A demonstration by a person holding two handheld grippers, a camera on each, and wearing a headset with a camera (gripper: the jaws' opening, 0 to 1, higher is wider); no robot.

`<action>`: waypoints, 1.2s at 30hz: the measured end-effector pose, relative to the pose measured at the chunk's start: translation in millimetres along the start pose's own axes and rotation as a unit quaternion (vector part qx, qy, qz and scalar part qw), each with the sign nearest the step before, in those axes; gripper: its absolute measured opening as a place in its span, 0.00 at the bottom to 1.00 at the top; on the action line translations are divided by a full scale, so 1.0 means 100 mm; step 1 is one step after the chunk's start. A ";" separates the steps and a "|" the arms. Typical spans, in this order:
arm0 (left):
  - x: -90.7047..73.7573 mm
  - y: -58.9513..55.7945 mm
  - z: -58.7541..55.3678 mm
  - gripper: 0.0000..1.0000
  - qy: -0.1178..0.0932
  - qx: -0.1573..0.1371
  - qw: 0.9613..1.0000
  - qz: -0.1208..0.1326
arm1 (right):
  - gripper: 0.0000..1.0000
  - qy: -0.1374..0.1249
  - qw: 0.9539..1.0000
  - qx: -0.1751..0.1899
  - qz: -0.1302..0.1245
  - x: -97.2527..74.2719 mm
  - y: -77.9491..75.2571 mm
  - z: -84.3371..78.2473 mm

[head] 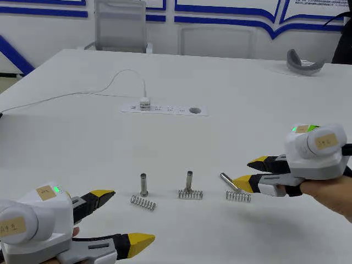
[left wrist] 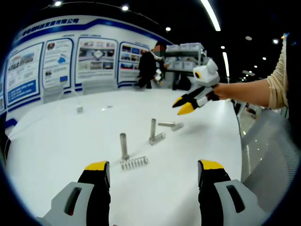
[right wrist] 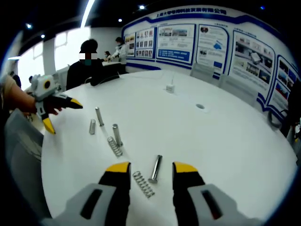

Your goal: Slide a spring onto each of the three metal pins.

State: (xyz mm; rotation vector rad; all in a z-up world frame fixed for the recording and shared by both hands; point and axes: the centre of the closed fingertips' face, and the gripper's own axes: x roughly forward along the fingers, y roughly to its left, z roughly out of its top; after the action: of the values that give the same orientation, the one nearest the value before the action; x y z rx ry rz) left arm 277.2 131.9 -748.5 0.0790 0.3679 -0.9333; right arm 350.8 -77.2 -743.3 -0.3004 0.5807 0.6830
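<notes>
- Springs, three in all, loose on the white table (head: 66, 121), none on a pin yet: left spring (head: 143, 202), middle spring (head: 190, 194), right spring (head: 238, 196), each lying flat just in front of its own pin.
- Left pin (head: 143, 184) and middle pin (head: 189, 180) upright; right pin (head: 227, 180) toppled on its side just behind the right spring.
- Left tool (head: 125, 216): jaws wide apart, nothing held, low over the table, near the left spring and on the person's side of it.
- Right tool (head: 248, 172): jaws partly spread, empty, tips just beside the right pin and right spring.
- From the right gripper view: right spring (right wrist: 143, 183) and right pin (right wrist: 155, 168) side by side directly ahead between the jaws, both long axes roughly along the tool's line of reach, not across it.
- From the left gripper view: left spring (left wrist: 134, 163) straight ahead between the jaws, long axis crosswise to them, at the foot of the left pin (left wrist: 123, 146).
- Nearest pairing, by judgement: right tool to right spring, left tool to left spring; middle spring about midway between the two.
- Probably needed on the right: some turn of the wrist for a grip across the coils, and the right pin stood up or steadied before threading.
</notes>
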 end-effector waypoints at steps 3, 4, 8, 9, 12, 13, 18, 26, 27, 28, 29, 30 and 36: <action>0.00 0.00 0.00 0.78 -0.001 0.000 1.000 0.001 | 0.33 0.009 1.000 0.002 -0.001 0.06 0.00 0.02; 0.00 0.00 0.01 0.78 -0.001 0.000 1.000 0.001 | 0.33 0.012 1.000 0.001 -0.002 0.09 -0.03 0.03; 0.00 0.00 0.00 0.77 -0.001 0.000 1.000 0.000 | 0.31 0.025 1.000 0.004 -0.004 0.17 -0.04 0.03; 0.00 0.00 0.00 0.77 -0.001 0.000 1.000 0.000 | 0.30 0.031 0.999 0.006 -0.007 0.20 -0.05 0.03; 0.00 0.00 0.00 0.77 0.000 0.000 1.000 0.000 | 0.28 0.042 0.999 0.006 -0.012 0.27 -0.09 0.02; 0.01 0.00 0.00 0.77 0.000 0.000 1.000 0.000 | 0.28 0.045 0.999 0.007 -0.012 0.29 -0.09 0.02; 0.00 0.01 0.00 0.77 0.000 0.000 1.000 0.000 | 0.24 0.065 0.998 0.011 -0.016 0.40 -0.13 0.00; 0.00 0.02 -0.01 0.76 0.001 -0.001 1.000 0.001 | 0.18 0.092 0.996 0.013 -0.017 0.53 -0.14 -0.05; 0.00 0.02 -0.01 0.76 0.001 -0.001 1.000 0.002 | 0.18 0.094 0.995 0.016 -0.016 0.54 -0.14 -0.06; 0.00 0.02 -0.02 0.76 0.002 -0.001 1.000 0.002 | 0.18 0.096 0.995 0.019 -0.015 0.55 -0.14 -0.07; 0.00 0.02 -0.02 0.76 0.002 -0.002 1.000 0.002 | 0.18 0.099 0.995 0.022 -0.015 0.57 -0.14 -0.08; 0.00 0.03 -0.02 0.76 0.002 -0.002 1.000 0.002 | 0.18 0.101 0.994 0.023 -0.017 0.58 -0.15 -0.09; -0.01 0.03 -0.02 0.76 0.002 -0.002 1.000 0.004 | 0.16 0.121 0.992 0.039 -0.019 0.64 -0.15 -0.18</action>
State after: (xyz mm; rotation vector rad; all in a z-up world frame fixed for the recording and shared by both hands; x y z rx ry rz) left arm 278.5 134.9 -750.6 0.0781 0.3735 -0.9246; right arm 393.6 -64.4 -794.5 -0.3223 0.8298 0.5887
